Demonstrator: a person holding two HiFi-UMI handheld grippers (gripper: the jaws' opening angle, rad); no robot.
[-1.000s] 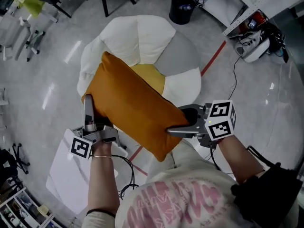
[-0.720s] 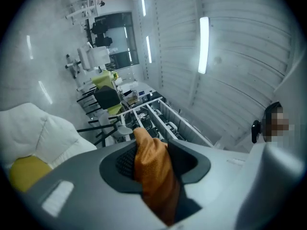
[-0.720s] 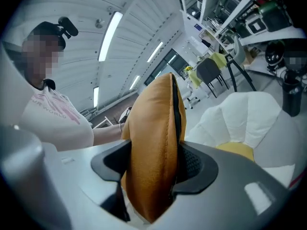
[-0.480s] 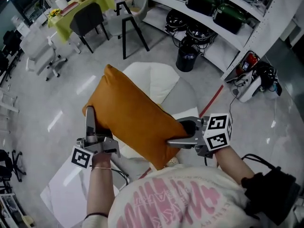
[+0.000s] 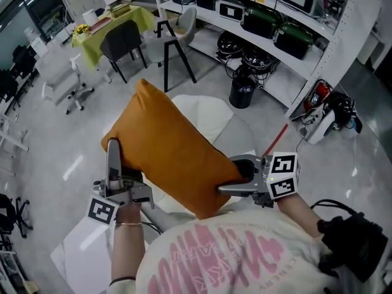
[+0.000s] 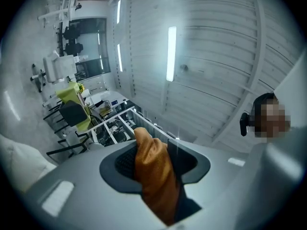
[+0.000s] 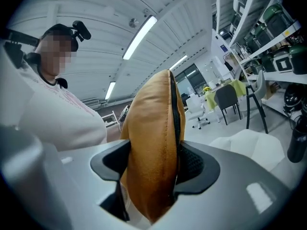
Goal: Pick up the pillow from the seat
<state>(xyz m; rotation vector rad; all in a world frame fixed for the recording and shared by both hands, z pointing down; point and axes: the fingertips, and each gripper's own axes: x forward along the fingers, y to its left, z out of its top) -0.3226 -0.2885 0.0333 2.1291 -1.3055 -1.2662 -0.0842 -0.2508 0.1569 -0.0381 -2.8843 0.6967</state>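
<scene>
The orange pillow (image 5: 171, 152) hangs in the air, tilted, above the white and grey beanbag seat (image 5: 205, 118). My left gripper (image 5: 114, 164) is shut on its left edge, and my right gripper (image 5: 237, 177) is shut on its lower right corner. In the left gripper view a thin fold of the pillow (image 6: 154, 176) is squeezed between the dark pads (image 6: 123, 163) of the left gripper (image 6: 156, 163). The right gripper view shows a thicker, seamed edge of the pillow (image 7: 151, 147) pressed between the right gripper's (image 7: 153, 166) pads (image 7: 194, 164).
Behind the seat stand black chairs (image 5: 174, 45) and a table with a yellow-green cloth (image 5: 113, 24). Shelving with equipment (image 5: 275, 20) runs along the back right, with a black bin (image 5: 243, 92) below. A red floor line (image 5: 277, 135) and a white sheet (image 5: 76, 253) lie near me.
The pillow has come up off the seat and higher, both grippers still clamped on it. The view has tipped up, so more of the room and shelves shows.
</scene>
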